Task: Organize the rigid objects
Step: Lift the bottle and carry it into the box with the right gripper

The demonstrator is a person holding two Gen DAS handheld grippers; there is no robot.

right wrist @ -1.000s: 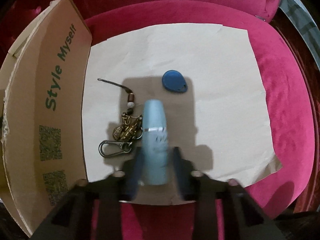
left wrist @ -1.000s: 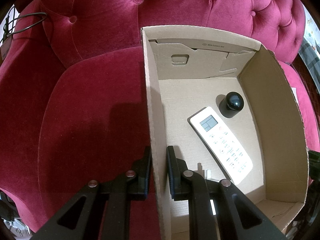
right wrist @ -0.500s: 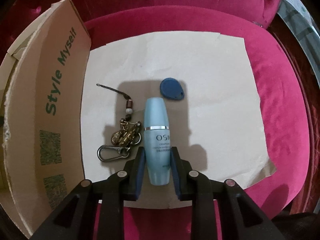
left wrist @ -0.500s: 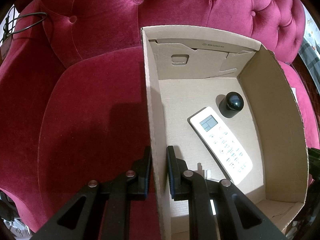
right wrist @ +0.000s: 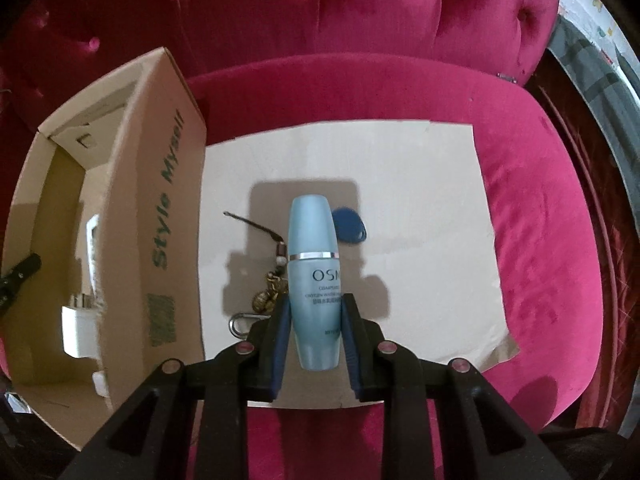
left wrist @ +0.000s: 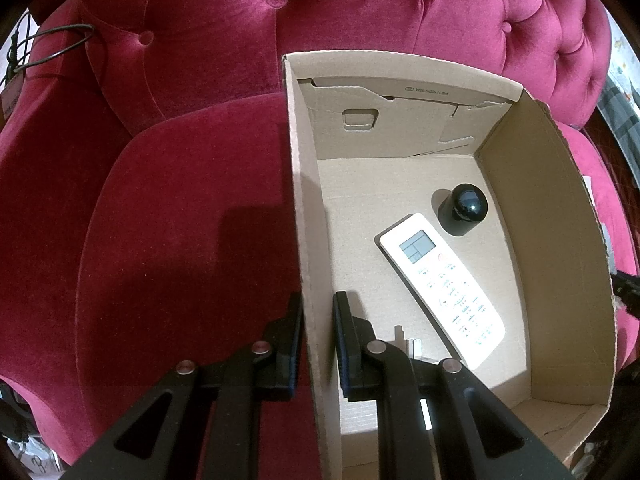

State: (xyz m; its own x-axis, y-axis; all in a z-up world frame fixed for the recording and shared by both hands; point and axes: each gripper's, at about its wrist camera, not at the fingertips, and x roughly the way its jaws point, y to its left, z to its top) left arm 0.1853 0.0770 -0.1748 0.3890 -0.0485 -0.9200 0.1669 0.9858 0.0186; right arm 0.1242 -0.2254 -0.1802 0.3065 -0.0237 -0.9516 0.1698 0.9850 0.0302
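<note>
The right hand-held gripper [right wrist: 314,344] grips the blue bottle [right wrist: 314,280] above the paper sheet [right wrist: 420,208]; carry it level over the cardboard box [right wrist: 132,240] wall (left hand-held gripper [left wrist: 316,344] straddles that box's side, seemingly steadying it).

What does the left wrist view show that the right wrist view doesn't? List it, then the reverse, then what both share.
Left wrist only: the black round-topped object in the box, and the left tool straddling the box wall. Right wrist only: the blue bottle clamped in the right tool, the keychain, the blue tag and the paper sheet. Both: the cardboard box, the white remote and the red sofa.
</note>
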